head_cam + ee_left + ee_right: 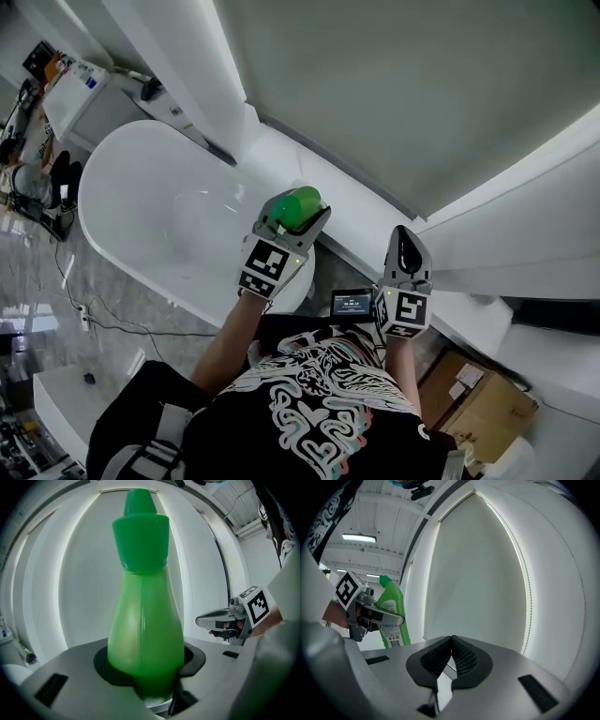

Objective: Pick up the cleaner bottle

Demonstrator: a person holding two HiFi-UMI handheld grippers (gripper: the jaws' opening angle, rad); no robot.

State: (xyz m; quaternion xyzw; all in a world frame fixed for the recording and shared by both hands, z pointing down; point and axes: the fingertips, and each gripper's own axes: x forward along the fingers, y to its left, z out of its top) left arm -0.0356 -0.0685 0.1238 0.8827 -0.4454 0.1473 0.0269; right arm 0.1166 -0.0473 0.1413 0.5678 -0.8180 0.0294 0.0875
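A green cleaner bottle (145,620) with a green cap fills the left gripper view, standing upright between the jaws. My left gripper (292,225) is shut on the cleaner bottle (295,208), held in the air beside the white bathtub (159,216). From the right gripper view the bottle (392,613) shows at the left, its label facing me. My right gripper (410,255) hangs to the right of it, its ribbed pads (464,660) pressed together with nothing between them.
A lit white wall panel (394,94) rises ahead of both grippers. A small black device with a screen (352,305) sits between my arms. A cardboard box (483,403) lies at the lower right, and cables run over the floor at the left.
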